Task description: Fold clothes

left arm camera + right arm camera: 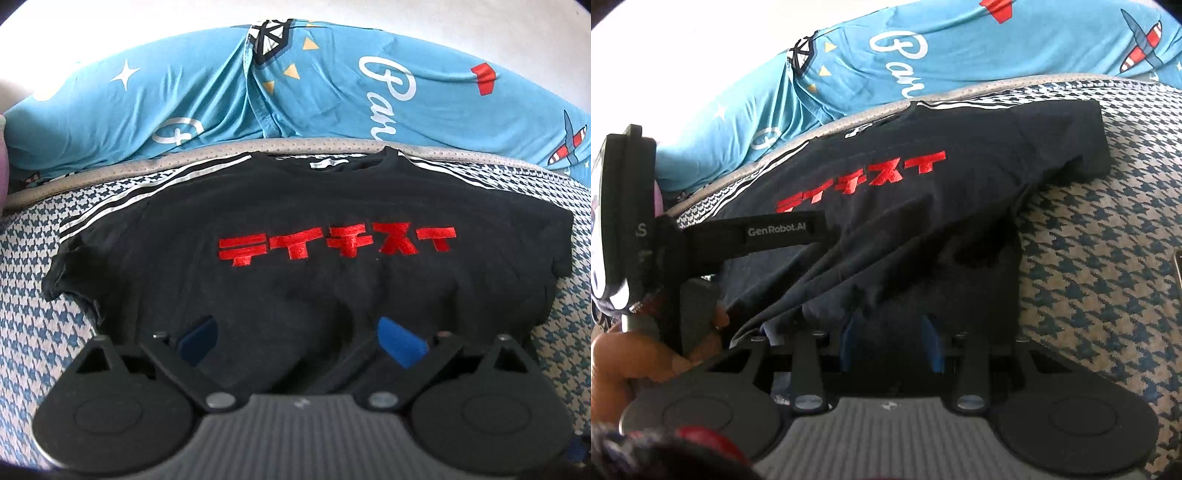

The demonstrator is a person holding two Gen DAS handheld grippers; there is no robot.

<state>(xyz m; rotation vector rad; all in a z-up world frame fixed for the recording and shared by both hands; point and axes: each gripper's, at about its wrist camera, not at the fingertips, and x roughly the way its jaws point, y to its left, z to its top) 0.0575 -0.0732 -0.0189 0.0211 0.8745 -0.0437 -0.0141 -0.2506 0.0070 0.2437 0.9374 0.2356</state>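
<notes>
A black T-shirt (258, 288) with red lettering and white shoulder stripes lies front up on a houndstooth cover, collar at the far side. My left gripper (301, 341) hovers over its near hem, blue fingers (402, 343) wide apart and holding nothing. In the right wrist view the same T-shirt (960, 184) is lifted and creased along its near right side. My right gripper (891, 338) is shut on the bunched hem, and cloth drapes over its fingers (932, 343). The left gripper's finger (775, 232), labelled GenRobot.AI, reaches over the shirt from the left.
Blue printed bedding (221, 92) (997, 44) is piled along the far side behind a grey perforated edge band (110, 170). The houndstooth cover (44, 295) (1108, 277) spreads to both sides of the shirt. A hand (628, 358) grips the left tool's handle.
</notes>
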